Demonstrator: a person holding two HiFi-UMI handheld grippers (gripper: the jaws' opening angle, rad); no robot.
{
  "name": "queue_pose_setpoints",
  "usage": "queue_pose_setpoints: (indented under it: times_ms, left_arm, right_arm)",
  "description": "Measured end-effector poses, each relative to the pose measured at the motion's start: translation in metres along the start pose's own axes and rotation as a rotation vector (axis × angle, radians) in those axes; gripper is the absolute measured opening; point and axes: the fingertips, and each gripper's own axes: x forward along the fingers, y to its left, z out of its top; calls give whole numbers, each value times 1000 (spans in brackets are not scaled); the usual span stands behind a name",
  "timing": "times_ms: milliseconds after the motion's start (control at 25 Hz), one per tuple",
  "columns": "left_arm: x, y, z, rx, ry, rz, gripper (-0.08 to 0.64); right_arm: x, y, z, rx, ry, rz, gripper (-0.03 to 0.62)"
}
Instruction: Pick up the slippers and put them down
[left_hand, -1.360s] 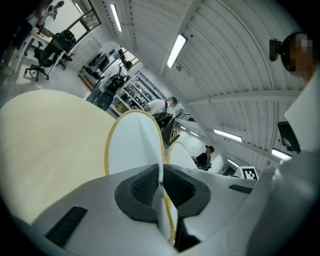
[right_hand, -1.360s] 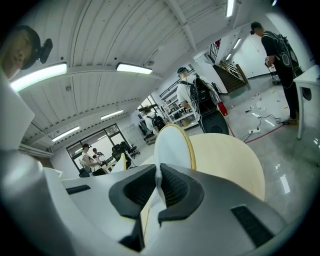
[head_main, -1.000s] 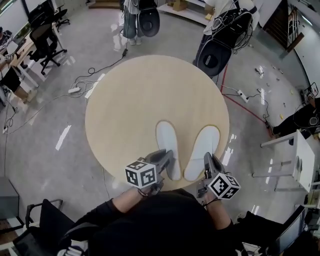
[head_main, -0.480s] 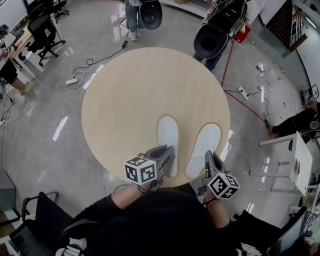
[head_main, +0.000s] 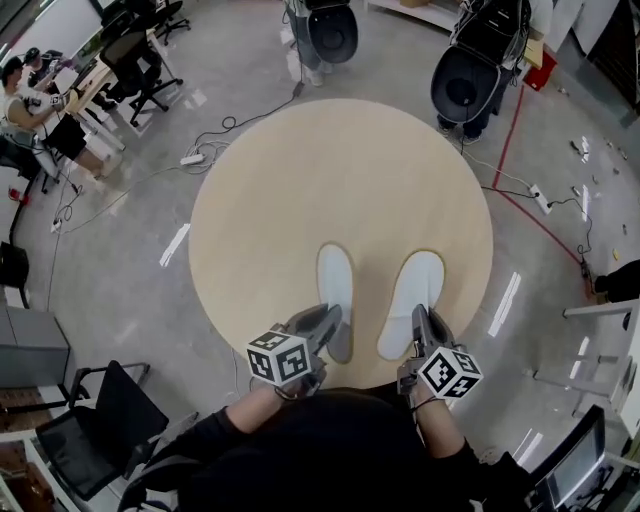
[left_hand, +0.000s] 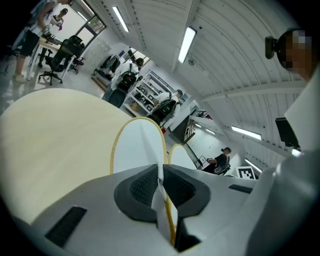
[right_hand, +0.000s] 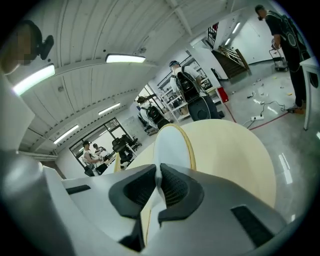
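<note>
I count two flat white slippers with tan edging, left slipper (head_main: 335, 283) and right slipper (head_main: 416, 292), one round pale wooden table (head_main: 330, 170), and my two grey grippers: left gripper (head_main: 333, 318), right gripper (head_main: 424, 318).

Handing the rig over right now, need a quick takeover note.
Left tool: shut on the left slipper at its near end.
Right tool: shut on the right slipper, same way.
Slippers: side by side over the near part of the round table; can't tell if they rest on it.
Done: both gripped.
To do: set both flat on the table, open both tools.
</note>
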Motion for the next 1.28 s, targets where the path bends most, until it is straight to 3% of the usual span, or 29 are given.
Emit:
queue_pose_setpoints:
  times_ms: [160,400,880,1280]
  left_arm:
    - [42,-8,-9,-20,6,63,35]
    - [112,-28,-17,-12,14,112,35]
    - [213,-43,-25,-52,29,133,35]
    - [291,-50,-10,16,53,177,35]
  right_arm:
    - [17,-42,17,20,37,41,34]
    - [29,-113,42,47,88,36,34]
    - [57,-187,92,33,133,44,34]
    - [77,-239,125,-24,165,41,34]
